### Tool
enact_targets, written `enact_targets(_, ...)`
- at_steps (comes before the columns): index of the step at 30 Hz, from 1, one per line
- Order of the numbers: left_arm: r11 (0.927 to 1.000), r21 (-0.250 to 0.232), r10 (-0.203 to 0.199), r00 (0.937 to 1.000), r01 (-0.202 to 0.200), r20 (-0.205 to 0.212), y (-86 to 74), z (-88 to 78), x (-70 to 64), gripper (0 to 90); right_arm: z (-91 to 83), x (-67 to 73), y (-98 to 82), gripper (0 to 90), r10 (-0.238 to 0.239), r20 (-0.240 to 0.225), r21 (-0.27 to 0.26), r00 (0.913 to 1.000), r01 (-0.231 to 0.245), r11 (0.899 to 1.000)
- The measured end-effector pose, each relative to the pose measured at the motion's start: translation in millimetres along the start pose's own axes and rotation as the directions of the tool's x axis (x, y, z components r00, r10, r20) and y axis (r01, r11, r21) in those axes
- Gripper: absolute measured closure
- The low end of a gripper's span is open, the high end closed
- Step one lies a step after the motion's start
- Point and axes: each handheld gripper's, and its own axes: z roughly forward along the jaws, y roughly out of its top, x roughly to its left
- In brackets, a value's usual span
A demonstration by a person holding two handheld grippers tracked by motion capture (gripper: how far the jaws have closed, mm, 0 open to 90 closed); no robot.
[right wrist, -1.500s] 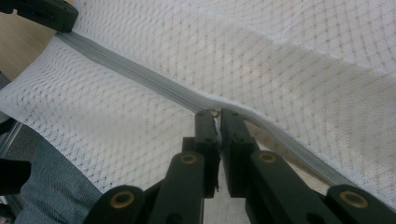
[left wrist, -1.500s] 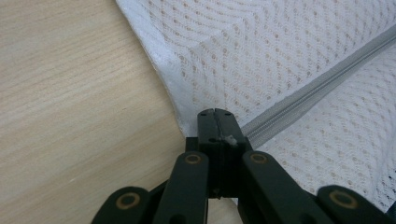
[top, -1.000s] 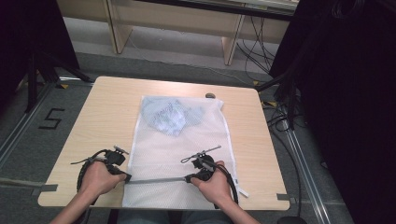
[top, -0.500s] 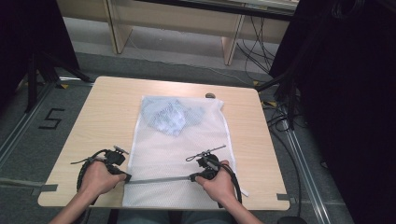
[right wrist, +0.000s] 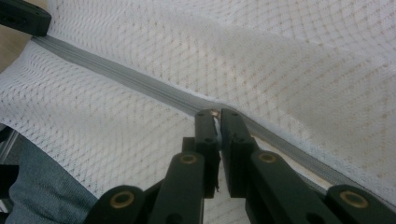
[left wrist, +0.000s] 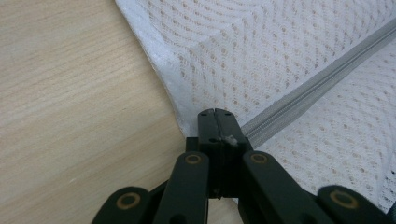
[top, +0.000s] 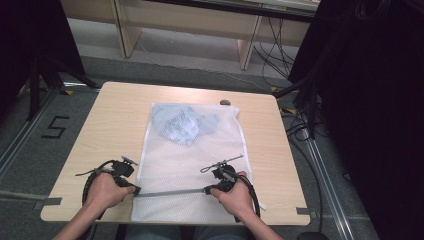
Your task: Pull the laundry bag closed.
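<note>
Left hand-held gripper (left wrist: 215, 113) is pressed together on the end of the grey zipper (left wrist: 322, 84) at the white mesh laundry bag (top: 192, 160) edge; right hand-held gripper (right wrist: 215, 113) pinches the zipper pull (right wrist: 215, 113) midway along, the bag lying flat on the wooden surface (top: 107, 125), blue garment (top: 182, 125) inside

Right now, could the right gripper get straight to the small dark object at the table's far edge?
Probably not at once: the right gripper is shut on the grey zipper, and the white mesh bag lies between it and the small dark object.
</note>
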Motion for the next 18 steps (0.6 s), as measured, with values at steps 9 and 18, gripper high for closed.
enact_targets(9, 1.0000, 0.001, 0.002, 1.0000, -0.002, 0.002, 0.0, -0.1, 0.4, 90.0, 0.3, -1.4, -1.1, 87.0, 0.004, 0.008, 0.007, 1.0000, -0.005, 1.000)
enact_targets(18, 1.0000, 0.002, 0.001, 1.0000, -0.001, 0.002, 0.2, 0.0, 0.4, 90.0, -0.1, -6.4, -1.5, 87.0, -0.010, -0.009, 0.011, 0.9999, 0.010, 1.000)
